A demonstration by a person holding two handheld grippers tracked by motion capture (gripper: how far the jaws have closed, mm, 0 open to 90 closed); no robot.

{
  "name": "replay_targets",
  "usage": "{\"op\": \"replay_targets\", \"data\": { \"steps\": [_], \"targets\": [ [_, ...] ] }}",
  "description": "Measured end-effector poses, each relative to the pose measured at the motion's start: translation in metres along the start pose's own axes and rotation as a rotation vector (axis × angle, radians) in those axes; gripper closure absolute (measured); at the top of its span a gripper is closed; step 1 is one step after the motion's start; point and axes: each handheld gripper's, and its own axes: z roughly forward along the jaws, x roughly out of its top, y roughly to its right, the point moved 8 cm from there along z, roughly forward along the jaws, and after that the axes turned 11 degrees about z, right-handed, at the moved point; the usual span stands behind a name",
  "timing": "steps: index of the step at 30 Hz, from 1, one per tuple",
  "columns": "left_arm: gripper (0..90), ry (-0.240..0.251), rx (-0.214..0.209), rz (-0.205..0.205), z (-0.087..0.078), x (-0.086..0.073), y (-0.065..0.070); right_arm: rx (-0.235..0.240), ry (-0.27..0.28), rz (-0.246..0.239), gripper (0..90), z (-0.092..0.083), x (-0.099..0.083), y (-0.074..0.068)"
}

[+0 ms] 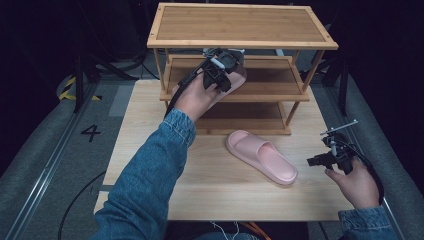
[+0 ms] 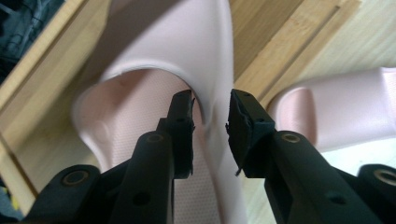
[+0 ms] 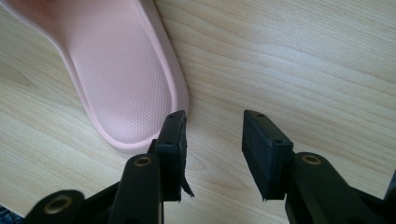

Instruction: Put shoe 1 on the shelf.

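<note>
A light wooden table (image 1: 210, 195) carries a three-tier bamboo shoe rack (image 1: 240, 42) at its far side. One pink foam slide sandal (image 1: 261, 156) lies flat on the tabletop just left of the right gripper (image 1: 320, 159), its heel rim nearly at that claw's tips. On the rack's middle shelf, a second pink slide sandal (image 2: 187, 51) sits at the left gripper (image 2: 211, 116), strap edge between its jaws

You had a pale wood-grain table (image 1: 210, 195), matt, a bamboo-look wooden rack (image 1: 240, 25), smooth with a faint sheen, two pink slippers (image 1: 262, 156) of matt foam-like plastic with finely dimpled footbeds, matt black plastic jaws, a denim sleeve (image 1: 145, 185).
</note>
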Motion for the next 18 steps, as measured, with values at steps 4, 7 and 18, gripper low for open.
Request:
{"op": "replay_targets", "data": {
  "steps": [4, 7, 18],
  "targets": [
    [59.4, -0.005, -0.026, 0.003, -0.011, -0.009, 0.000, -0.001, -0.001, -0.003, 60.2, 0.001, 0.000, 0.000],
    [58.0, 0.024, -0.061, -0.018, -0.025, -0.022, 0.002, -0.001, -0.005, -0.003, 60.1, 0.002, 0.001, 0.000],
    [82.1, 0.007, -0.100, -0.121, -0.053, -0.089, -0.008, -0.006, -0.003, -0.044, 61.8, 0.006, 0.014, -0.008]
  ]
}}
